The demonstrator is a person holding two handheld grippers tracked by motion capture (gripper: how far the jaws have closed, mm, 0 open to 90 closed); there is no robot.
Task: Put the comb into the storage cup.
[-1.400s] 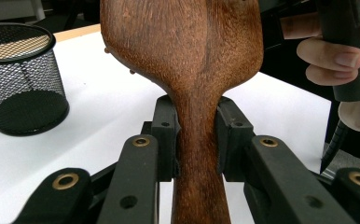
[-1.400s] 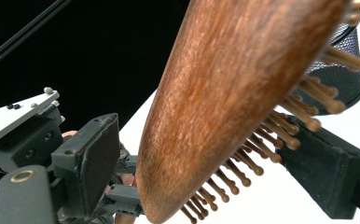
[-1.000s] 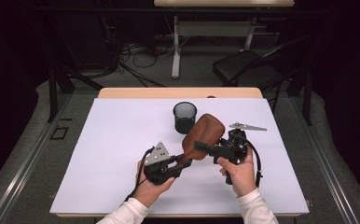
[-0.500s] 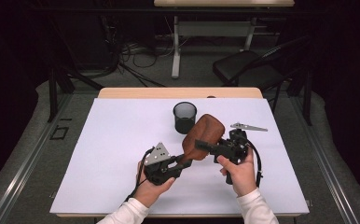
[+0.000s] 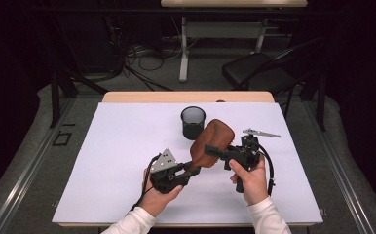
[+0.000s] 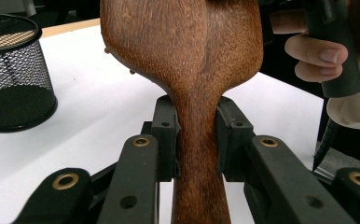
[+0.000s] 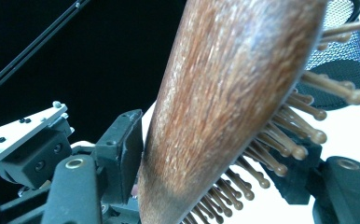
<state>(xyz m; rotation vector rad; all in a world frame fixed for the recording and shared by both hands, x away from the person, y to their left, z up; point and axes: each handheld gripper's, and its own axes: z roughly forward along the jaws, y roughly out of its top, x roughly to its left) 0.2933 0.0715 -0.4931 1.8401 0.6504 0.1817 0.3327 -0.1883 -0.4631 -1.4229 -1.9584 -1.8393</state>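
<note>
A wooden hairbrush [image 5: 210, 142] is held up off the table [image 5: 118, 146], near its middle and just in front of a black mesh cup [image 5: 193, 122]. The left gripper [image 5: 192, 170] has its fingers [image 6: 166, 135] clamped narrow on the brush's handle, one pad on each side of the neck, as the left gripper view shows plainly. The right gripper [image 5: 210, 150] reaches in from the other side toward the brush's head; its jaws have just been closing, and the right gripper view shows the head between them — one finger [image 7: 122, 149] right at the smooth wooden back, the other down among the bristle pins. Whether both pads press yet cannot be told, though a hand-over from left to right looks to be in progress.

Judging from this, the pickup is done and the second grip is being taken. What seems left is for the left fingers to let go and for the brush to go wherever it belongs — possibly into the cup, which looks empty.

The table is covered in white, with a wooden edge at the far side. Beyond it the room is dark: a black chair [image 5: 259, 70], another table's legs, cables on a grey floor.
</note>
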